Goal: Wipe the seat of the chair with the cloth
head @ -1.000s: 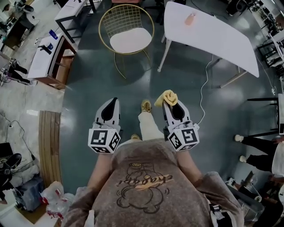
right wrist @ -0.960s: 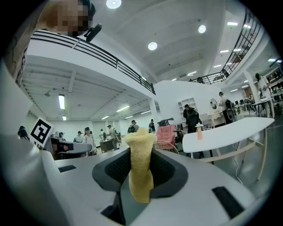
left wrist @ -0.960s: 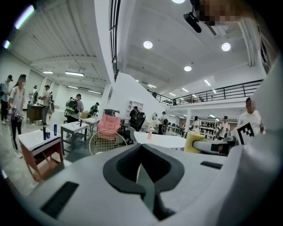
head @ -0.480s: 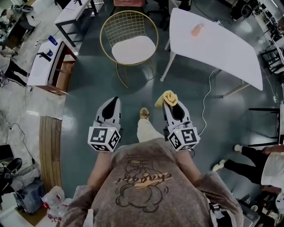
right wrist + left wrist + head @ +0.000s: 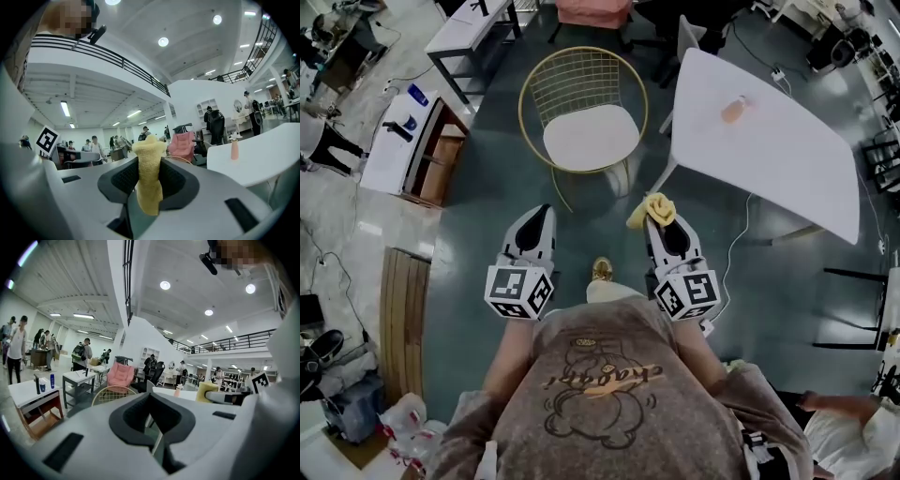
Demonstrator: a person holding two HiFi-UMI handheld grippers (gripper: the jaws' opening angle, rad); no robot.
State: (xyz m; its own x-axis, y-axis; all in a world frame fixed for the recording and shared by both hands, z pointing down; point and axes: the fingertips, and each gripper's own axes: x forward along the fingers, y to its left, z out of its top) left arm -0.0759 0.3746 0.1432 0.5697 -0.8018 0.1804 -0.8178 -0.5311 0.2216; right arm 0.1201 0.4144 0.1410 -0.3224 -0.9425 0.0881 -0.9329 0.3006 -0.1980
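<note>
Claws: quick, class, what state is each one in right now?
Left claw: closed, holding nothing.
Right claw: closed on the yellow cloth.

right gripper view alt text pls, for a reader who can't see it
The right gripper has its jaws shut on a yellow cloth, which stands up between them. Beyond it is a large bright hall with a white table at the right carrying a small pink bottle, a pink chair and people in the distance.

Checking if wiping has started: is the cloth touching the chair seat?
Apart. Head view: cloth in right gripper, floor showing between it and chair seat.
</note>
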